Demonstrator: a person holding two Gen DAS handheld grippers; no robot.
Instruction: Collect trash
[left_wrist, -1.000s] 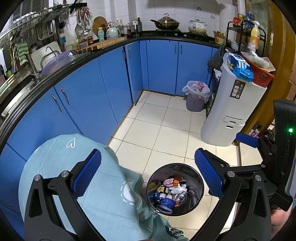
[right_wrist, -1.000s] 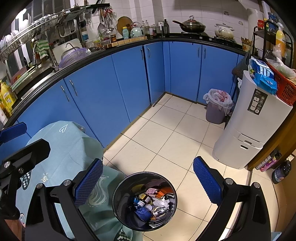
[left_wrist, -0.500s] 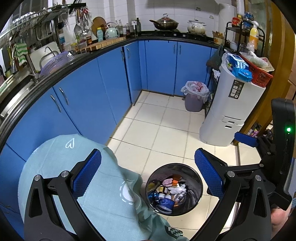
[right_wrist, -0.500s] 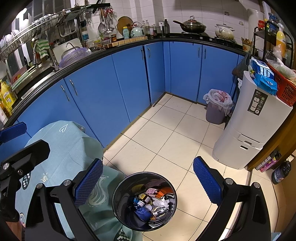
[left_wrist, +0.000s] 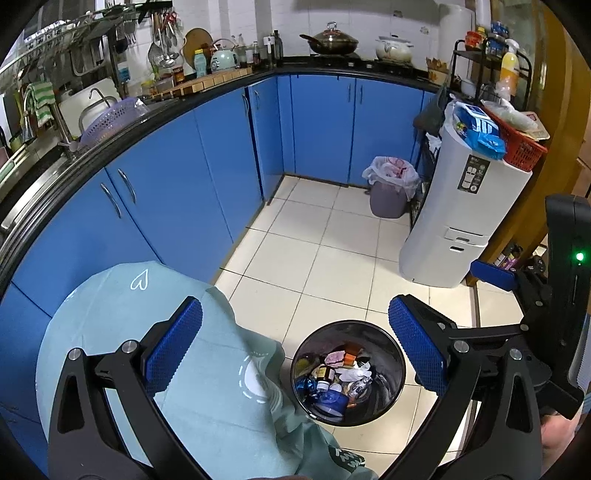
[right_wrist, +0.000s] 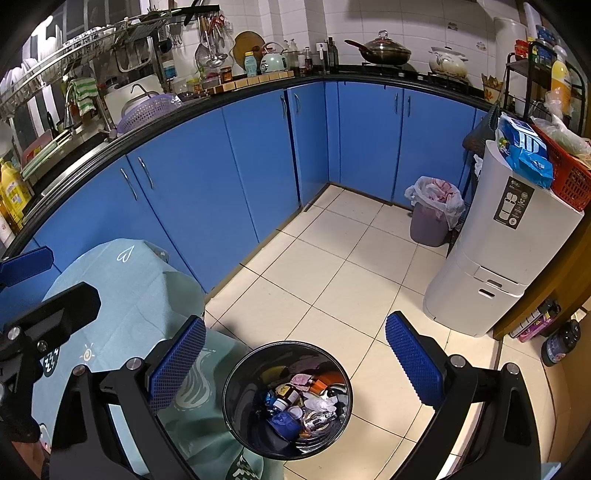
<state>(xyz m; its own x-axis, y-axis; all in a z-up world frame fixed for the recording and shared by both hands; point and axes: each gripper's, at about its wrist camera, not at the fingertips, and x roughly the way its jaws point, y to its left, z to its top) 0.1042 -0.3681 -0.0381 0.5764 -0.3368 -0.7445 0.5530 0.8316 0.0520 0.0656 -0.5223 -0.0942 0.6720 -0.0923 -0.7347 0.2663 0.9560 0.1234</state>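
Observation:
A black round trash bin (left_wrist: 391, 347) (right_wrist: 240, 376) stands on the tiled floor below me, holding bottles, wrappers and crumpled paper. Beside it on the left is a table under a pale green cloth (left_wrist: 122, 306) (right_wrist: 122, 291). My left gripper (left_wrist: 295, 354) hangs open above the cloth's edge and the bin, nothing between its blue pads. My right gripper (right_wrist: 295, 362) is open too, high over the bin, and holds nothing. In the left wrist view the right gripper's body (left_wrist: 561, 295) shows at the right edge. Part of the left gripper (right_wrist: 40, 314) shows at the left of the right wrist view.
Blue cabinets (left_wrist: 184, 184) curve along the left and back under a black counter. A white appliance (left_wrist: 465, 221) with a red basket (left_wrist: 517, 144) on top stands at the right. A small grey bin with a plastic bag (left_wrist: 389, 188) sits in the far corner.
The left wrist view has drifted slightly, so the black bin sits a little further left and lower. Both grippers stay open.

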